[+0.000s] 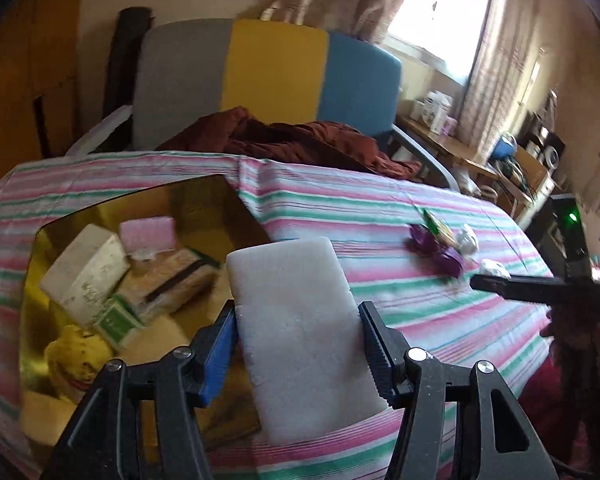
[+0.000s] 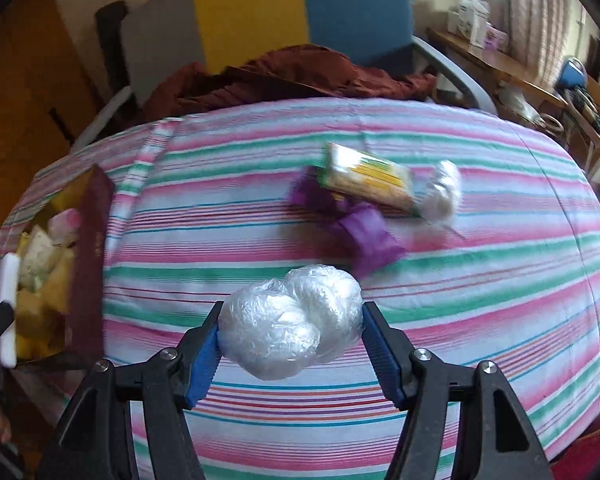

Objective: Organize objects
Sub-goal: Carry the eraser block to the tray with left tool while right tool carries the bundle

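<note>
L gripper (image 1: 298, 344) clamps a flat white foam slab (image 1: 296, 328), held above the near edge of the gold-lined cardboard box (image 1: 228, 200) w/ sponges inside; R gripper (image 2: 290, 338) grips a clear-plastic-wrapped white bundle (image 2: 292, 320) over the striped pink-green tablecloth (image 2: 220, 216); yellow-green packet (image 2: 370, 180), purple wrappers (image 2: 368, 232) & another wrapped bundle (image 2: 444, 194) lie further back on the cloth.
</note>
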Motion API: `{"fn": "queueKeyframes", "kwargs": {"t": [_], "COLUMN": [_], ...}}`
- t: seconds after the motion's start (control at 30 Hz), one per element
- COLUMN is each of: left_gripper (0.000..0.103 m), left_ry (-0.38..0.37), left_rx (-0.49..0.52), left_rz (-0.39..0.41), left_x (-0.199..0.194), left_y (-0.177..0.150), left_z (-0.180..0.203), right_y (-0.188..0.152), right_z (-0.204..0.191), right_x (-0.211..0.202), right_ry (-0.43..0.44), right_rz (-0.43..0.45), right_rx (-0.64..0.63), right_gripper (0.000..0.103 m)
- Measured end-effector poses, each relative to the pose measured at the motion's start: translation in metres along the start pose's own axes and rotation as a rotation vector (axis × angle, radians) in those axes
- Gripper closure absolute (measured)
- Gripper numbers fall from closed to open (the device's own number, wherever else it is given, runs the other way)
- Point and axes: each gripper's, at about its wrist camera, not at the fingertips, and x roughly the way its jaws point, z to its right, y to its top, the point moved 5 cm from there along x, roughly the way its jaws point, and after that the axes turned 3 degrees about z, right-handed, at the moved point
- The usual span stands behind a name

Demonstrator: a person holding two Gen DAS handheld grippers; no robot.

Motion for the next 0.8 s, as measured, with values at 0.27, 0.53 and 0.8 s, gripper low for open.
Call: {"fn": "queueKeyframes", "kwargs": {"t": [0.27, 0.53, 0.8], "left_gripper": [0.043, 0.043, 0.035], "left_ry": [0.099, 0.106, 0.072], "left_rx": [-0.168, -0.251, -0.322], "left_rz": [0.058, 0.091, 0.054], "left_x": [-0.042, -0.075, -0.055], "left_y": [0.004, -0.007, -0.012], "left_z": [-0.091, -0.132, -0.136], "right_y": [-0.002, -0.015, -0.021], "right_z": [-0.133, -0.226, -0.256], "right_x": [-0.022, -0.010, 0.009], "right_ry": [0.247, 0.369, 0.346], "right_rz": [0.040, 0.017, 0.003], "right_rx": [-0.176, -0.286, -0.326], "right_gripper": [0.037, 0.036, 0.021]}}
